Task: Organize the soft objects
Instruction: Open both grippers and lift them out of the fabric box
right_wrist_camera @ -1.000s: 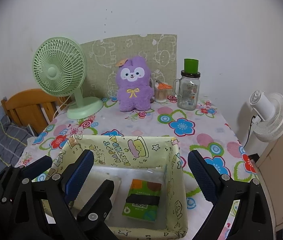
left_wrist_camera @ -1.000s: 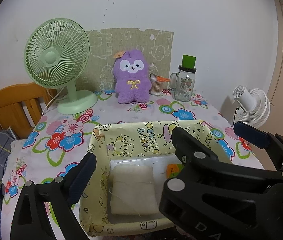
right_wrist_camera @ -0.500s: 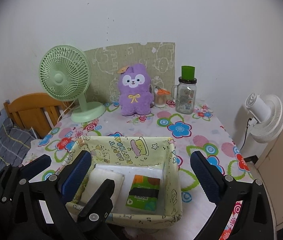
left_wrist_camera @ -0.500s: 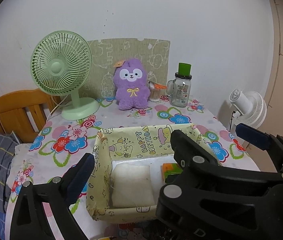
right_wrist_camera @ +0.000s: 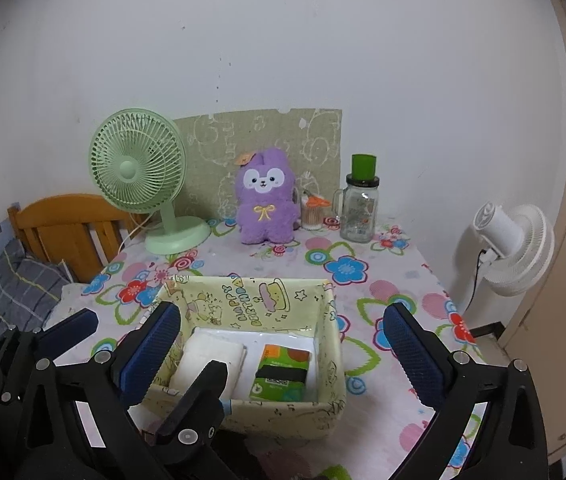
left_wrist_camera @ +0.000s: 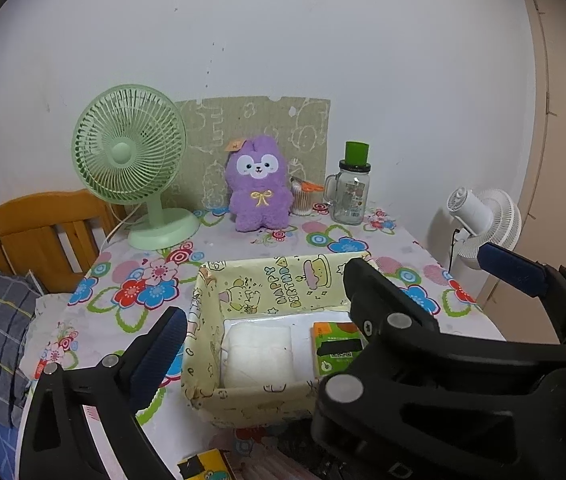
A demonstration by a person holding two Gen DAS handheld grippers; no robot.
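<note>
Left gripper [left_wrist_camera: 261, 324]: your jaws gape wide, nothing between them, held above the near rim.
Right gripper [right_wrist_camera: 283, 330]: your jaws likewise spread, empty.
Box [right_wrist_camera: 329, 324]: centre of the floral table [right_wrist_camera: 395, 276].
White pack [right_wrist_camera: 209, 362]: inside box, at 9 o'clock.
Green tissue pack [right_wrist_camera: 281, 372]: inside box, at 3 o'clock, just beside white pack.
Purple plush [right_wrist_camera: 266, 202]: table's 12 o'clock, upright, well apart from box.
</note>
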